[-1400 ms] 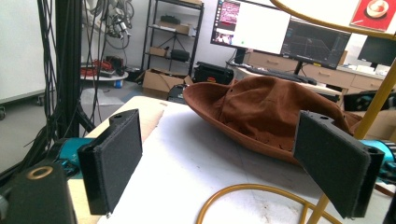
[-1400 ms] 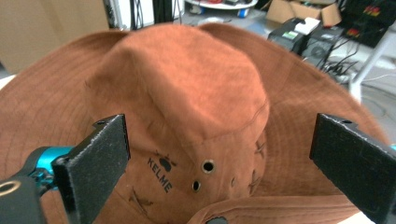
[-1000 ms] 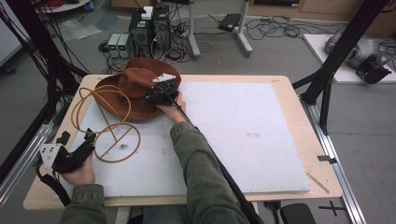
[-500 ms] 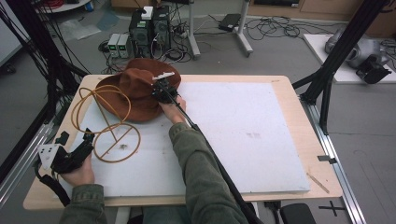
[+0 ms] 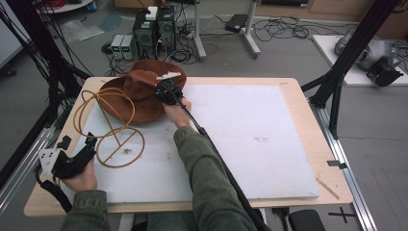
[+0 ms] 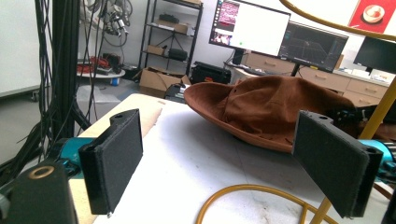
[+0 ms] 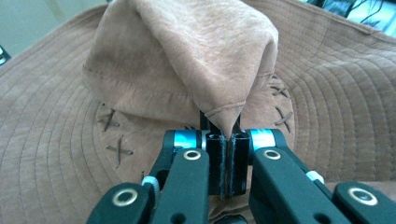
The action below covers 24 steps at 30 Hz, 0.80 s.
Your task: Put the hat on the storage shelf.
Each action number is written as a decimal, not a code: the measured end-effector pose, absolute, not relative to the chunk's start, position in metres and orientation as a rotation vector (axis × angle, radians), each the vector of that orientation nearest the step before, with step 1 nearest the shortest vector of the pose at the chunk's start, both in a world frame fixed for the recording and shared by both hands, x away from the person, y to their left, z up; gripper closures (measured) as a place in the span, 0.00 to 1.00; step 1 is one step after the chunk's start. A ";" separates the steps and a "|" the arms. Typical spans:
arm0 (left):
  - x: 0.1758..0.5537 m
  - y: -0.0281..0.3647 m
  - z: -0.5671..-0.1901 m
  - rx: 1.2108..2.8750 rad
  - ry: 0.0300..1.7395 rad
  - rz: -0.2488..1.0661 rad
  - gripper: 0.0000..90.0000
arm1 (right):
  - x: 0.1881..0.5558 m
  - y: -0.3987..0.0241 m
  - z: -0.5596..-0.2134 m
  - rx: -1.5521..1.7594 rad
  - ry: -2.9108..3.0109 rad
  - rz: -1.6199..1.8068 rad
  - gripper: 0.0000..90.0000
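Note:
A brown suede hat (image 5: 137, 86) lies at the table's far left, and its brim partly covers a yellow wire hat stand (image 5: 115, 137). My right gripper (image 5: 164, 91) reaches in from the hat's right side. In the right gripper view the right gripper (image 7: 227, 140) has just been closing, and it is now shut on a pinched fold of the hat's crown (image 7: 187, 56). My left gripper (image 5: 84, 150) rests near the front left edge beside the stand's base ring. In its own view the left gripper (image 6: 224, 140) stands open with nothing between the jaws, facing the hat (image 6: 275, 105).
A white mat (image 5: 250, 130) covers most of the wooden table (image 5: 308, 120). Black frame posts (image 5: 346, 57) stand at both sides. Computers and cables sit on the floor beyond the far edge.
The right gripper has edged slightly toward the hat's crown. The left hand has stayed where it was.

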State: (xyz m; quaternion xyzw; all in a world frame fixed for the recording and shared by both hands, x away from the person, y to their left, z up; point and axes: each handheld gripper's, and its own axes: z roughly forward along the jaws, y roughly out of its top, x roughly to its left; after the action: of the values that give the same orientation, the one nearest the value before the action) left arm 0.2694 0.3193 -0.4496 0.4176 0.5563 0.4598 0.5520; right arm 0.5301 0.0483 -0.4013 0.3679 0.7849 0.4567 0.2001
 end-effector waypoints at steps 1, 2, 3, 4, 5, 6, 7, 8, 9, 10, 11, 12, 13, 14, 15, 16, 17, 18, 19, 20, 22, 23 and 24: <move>0.269 0.319 -0.450 0.986 1.315 1.086 0.18 | 0.528 0.047 -0.399 1.014 2.168 1.302 1.00; 0.269 0.320 -0.450 0.985 1.316 1.086 0.18 | 0.528 0.047 -0.399 1.014 2.168 1.302 1.00; 0.269 0.320 -0.450 0.986 1.318 1.084 0.18 | 0.527 0.046 -0.397 1.011 2.152 1.310 1.00; 0.269 0.320 -0.450 0.985 1.318 1.083 0.18 | 0.525 0.045 -0.395 1.006 2.139 1.322 1.00; 0.269 0.320 -0.450 0.985 1.318 1.083 0.18 | 0.524 0.045 -0.392 0.994 2.128 1.322 1.00; 0.269 0.320 -0.450 0.986 1.318 1.081 0.18 | 0.523 0.043 -0.389 0.981 2.115 1.332 1.00; 0.269 0.320 -0.450 0.984 1.318 1.082 0.18 | 0.521 0.041 -0.384 0.981 2.087 1.359 1.00; 0.269 0.320 -0.450 0.984 1.317 1.081 0.18 | 0.520 0.040 -0.381 0.982 2.075 1.379 1.00; 0.269 0.320 -0.450 0.985 1.317 1.080 0.18 | 0.519 0.037 -0.376 0.985 2.055 1.402 1.00; 0.269 0.320 -0.450 0.985 1.317 1.080 0.18 | 0.518 0.035 -0.372 0.980 2.027 1.424 1.00; 0.269 0.320 -0.450 0.983 1.317 1.078 0.19 | 0.517 0.032 -0.366 0.978 2.000 1.444 1.00; 0.269 0.320 -0.450 0.983 1.318 1.078 0.19 | 0.516 0.029 -0.361 0.981 1.975 1.459 1.00; 0.269 0.320 -0.450 0.982 1.319 1.077 0.18 | 0.514 0.025 -0.355 0.979 1.947 1.478 1.00; 0.269 0.320 -0.450 0.981 1.320 1.076 0.18 | 0.513 0.021 -0.350 0.979 1.921 1.493 1.00; 0.269 0.320 -0.451 0.981 1.320 1.074 0.18 | 0.512 0.016 -0.344 0.983 1.897 1.511 1.00; 0.269 0.320 -0.451 0.979 1.320 1.074 0.19 | 0.511 0.012 -0.339 0.980 1.873 1.522 1.00; 0.269 0.320 -0.451 0.978 1.320 1.074 0.18 | 0.510 0.006 -0.334 0.980 1.847 1.535 1.00; 0.269 0.320 -0.451 0.980 1.320 1.074 0.19 | 0.510 0.001 -0.329 0.982 1.826 1.549 1.00; 0.269 0.320 -0.451 0.980 1.320 1.074 0.18 | 0.509 -0.011 -0.320 0.992 1.780 1.586 1.00; 0.269 0.320 -0.451 0.980 1.322 1.073 0.19 | 0.508 -0.017 -0.316 0.984 1.756 1.602 1.00; 0.270 0.321 -0.451 0.981 1.324 1.070 0.18 | 0.506 -0.022 -0.312 0.976 1.734 1.613 1.00; 0.270 0.321 -0.451 0.979 1.324 1.069 0.18 | 0.504 -0.027 -0.308 0.971 1.712 1.626 1.00; 0.270 0.321 -0.451 0.973 1.324 1.068 0.19 | 0.503 -0.033 -0.305 0.973 1.692 1.646 1.00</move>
State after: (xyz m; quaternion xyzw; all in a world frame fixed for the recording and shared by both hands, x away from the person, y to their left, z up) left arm 0.2699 0.3208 -0.4514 0.4122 0.5610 0.4526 0.5572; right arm 0.5034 -0.0329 -0.3048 0.3646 0.6344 0.6169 0.2900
